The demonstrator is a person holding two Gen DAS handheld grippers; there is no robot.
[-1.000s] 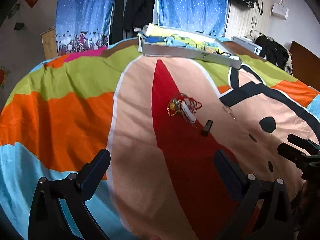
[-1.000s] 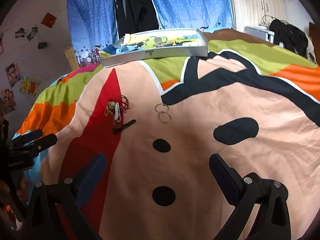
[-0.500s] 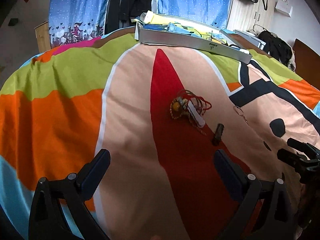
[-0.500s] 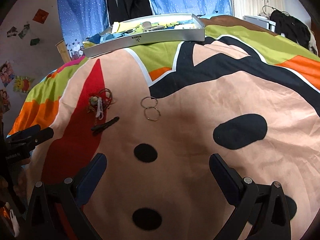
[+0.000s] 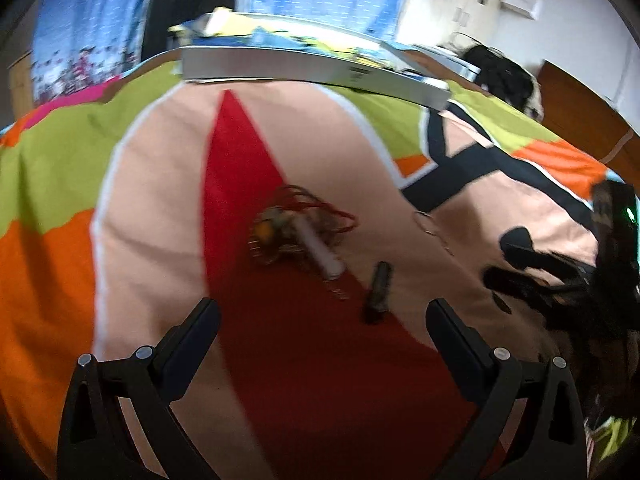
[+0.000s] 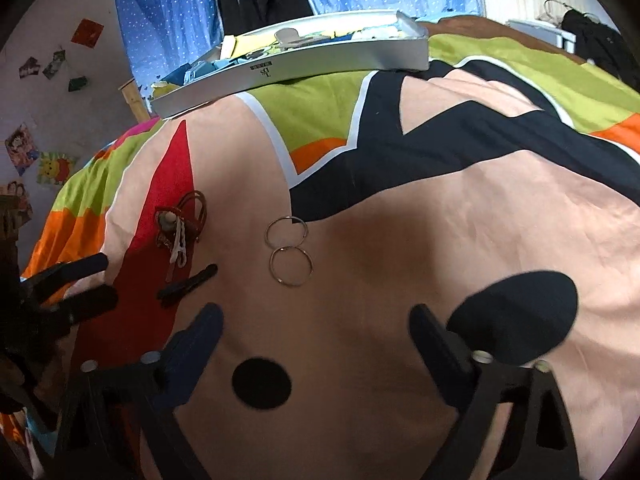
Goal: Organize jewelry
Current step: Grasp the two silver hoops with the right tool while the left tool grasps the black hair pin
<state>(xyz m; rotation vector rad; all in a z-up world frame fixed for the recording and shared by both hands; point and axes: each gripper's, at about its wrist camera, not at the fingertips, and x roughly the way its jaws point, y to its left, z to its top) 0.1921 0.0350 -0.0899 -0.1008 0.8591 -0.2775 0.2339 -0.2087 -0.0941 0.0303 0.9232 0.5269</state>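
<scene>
A long silver-grey cardboard box [image 6: 292,65] printed "DS" is sitting on the colourful cotton bedspread [image 6: 400,220]. Two thin metal hoop rings [image 6: 289,251], a tangled red-cord bead bundle [image 6: 180,224] and a black hair clip [image 6: 187,281] are lying ahead of the left gripper [image 5: 320,320] and right gripper [image 6: 316,328], both spreading wide, empty.

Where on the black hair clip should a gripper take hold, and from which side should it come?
Grip the black hair clip across its narrow width, near the middle, coming down from above. It lies flat on the bedspread, long and slim, so the fingers should straddle its long sides. The open left gripper is nearer; the clip lies apart from the tangle of necklaces.
</scene>
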